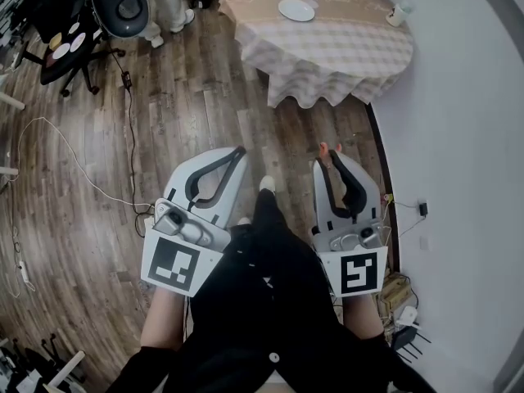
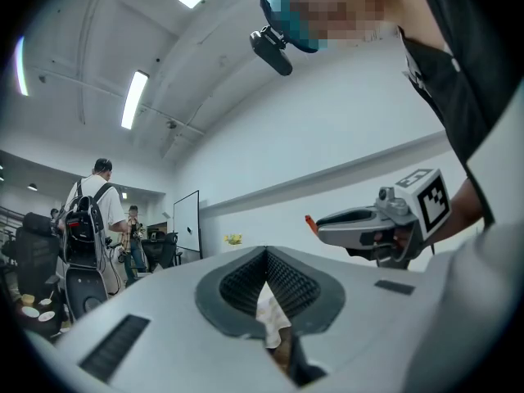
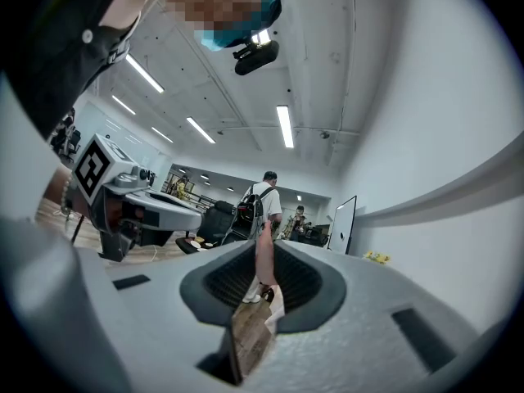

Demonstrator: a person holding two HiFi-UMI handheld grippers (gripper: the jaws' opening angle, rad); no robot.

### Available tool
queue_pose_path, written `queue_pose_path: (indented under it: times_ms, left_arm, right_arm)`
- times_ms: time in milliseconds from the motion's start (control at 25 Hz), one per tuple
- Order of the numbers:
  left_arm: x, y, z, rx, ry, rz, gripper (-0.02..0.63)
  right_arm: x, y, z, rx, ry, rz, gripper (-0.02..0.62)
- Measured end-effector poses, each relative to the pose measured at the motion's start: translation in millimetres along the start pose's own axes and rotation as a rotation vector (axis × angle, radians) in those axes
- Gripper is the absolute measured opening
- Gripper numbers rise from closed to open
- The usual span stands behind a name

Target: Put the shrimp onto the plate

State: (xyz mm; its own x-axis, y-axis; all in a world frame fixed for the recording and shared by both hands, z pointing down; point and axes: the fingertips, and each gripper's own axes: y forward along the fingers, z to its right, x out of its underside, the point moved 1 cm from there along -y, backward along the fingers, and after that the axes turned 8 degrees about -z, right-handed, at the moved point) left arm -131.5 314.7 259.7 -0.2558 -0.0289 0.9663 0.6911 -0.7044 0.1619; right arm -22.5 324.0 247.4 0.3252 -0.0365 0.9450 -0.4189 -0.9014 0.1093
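A white plate point(image 1: 296, 9) lies on a round table point(image 1: 344, 56) with a checkered cloth, far ahead of me across the wooden floor. My right gripper point(image 1: 331, 155) is held at waist height and is shut on a pinkish-orange shrimp point(image 3: 264, 248). The shrimp's orange ends point(image 1: 324, 148) poke out at the jaw tips, and it also shows in the left gripper view point(image 2: 309, 222). My left gripper point(image 1: 239, 151) hangs beside it, jaws closed tip to tip with nothing between them point(image 2: 266, 256). Both grippers are well short of the table.
A cup point(image 1: 399, 13) stands at the table's right edge. An office chair point(image 1: 121, 5) and someone's legs point(image 1: 168, 2) are at the back left. Cables point(image 1: 78, 166) trail over the floor. A white wall point(image 1: 458, 137) runs along the right, with plugs and boxes point(image 1: 403, 301) at its foot.
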Motion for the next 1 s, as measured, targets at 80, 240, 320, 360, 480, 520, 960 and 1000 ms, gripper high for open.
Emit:
queue_pose_path:
  times_ms: [80,240,320,360,480,520,960,1000]
  left_arm:
    - [0,4,-2,-0.005,-0.003,0.000,0.002]
    - [-2,17,-9,-0.012,0.007,-0.004,0.003]
    - [-2,25,-12,-0.015,0.002,-0.010,0.003]
    - [-2,29,-14,-0.016,0.001,-0.011,0.003]
    - [-5,40,-17,-0.023,0.013,-0.005,0.003]
    - [-6,45,-18,-0.024,0.021,-0.003,0.003]
    - [-15,111,-40,-0.039,0.033,-0.027,0.003]
    - [-15,118,-42,-0.043,0.033,-0.031,0.003]
  right_arm:
    - [0,5,2,-0.007,-0.001,0.003,0.046]
    - [0,19,12,-0.017,-0.002,0.020,0.046]
    - [2,26,18,-0.020,-0.001,0.018,0.046]
    - [4,28,21,-0.021,-0.001,0.015,0.046]
    - [8,35,32,-0.022,0.002,0.017,0.046]
    - [9,38,36,-0.021,0.007,0.020,0.046]
    - [26,85,92,-0.048,0.035,0.027,0.046]
    - [28,89,98,-0.052,0.037,0.027,0.046]
